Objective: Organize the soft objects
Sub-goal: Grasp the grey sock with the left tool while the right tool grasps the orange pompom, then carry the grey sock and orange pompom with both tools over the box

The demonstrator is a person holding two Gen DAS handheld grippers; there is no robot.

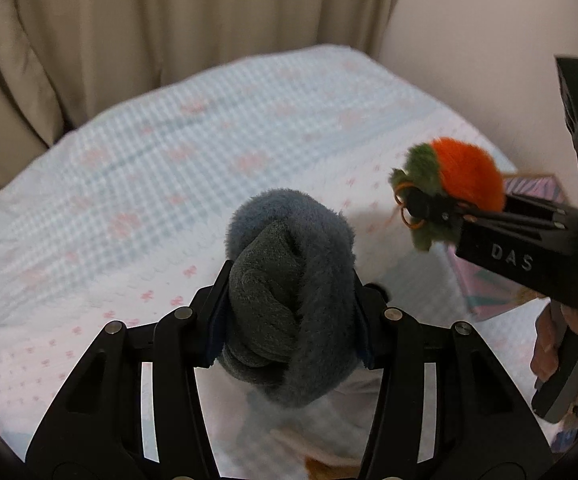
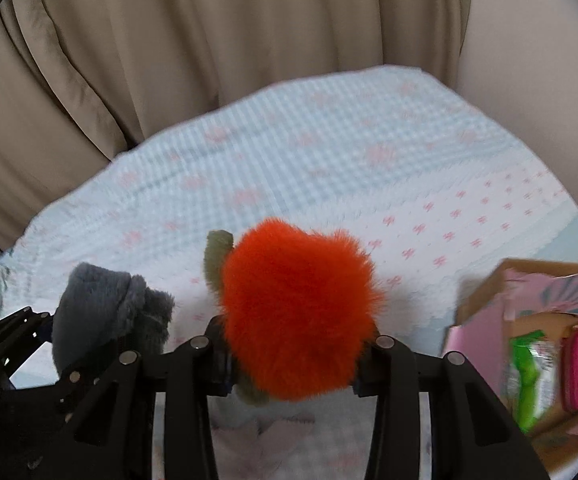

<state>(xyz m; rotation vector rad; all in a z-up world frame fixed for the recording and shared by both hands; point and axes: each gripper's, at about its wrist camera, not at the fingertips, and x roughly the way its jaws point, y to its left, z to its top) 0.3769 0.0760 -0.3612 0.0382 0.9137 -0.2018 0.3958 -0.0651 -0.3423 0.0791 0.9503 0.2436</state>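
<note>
A: Left gripper (image 1: 291, 304) status?
B: Clamped on grey fuzzy bundle (image 1: 289, 280), pitched down, held above bed.
A: Right gripper (image 2: 293, 354)?
B: Same, pinching orange plush (image 2: 297, 312), alongside left. Bit of hand (image 1: 549, 344) visible on its grip.

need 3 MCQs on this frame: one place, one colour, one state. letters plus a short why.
1. Where is the open cardboard box relative to the right gripper?
A. to its left
B. to its right
C. behind it by the curtain

2. What colour is the fluffy ball in the right gripper?
A. orange-red
B. yellow
C. white

3. What is the left gripper doing?
A. open and empty
B. clamped on the grey-blue plush bundle
C. resting flat on the bed

Answers: 1 B, the box lies at the right edge of the right wrist view. 2 A, orange-red fur with green leaves. 3 B, both fingers press the bundle's sides.
</note>
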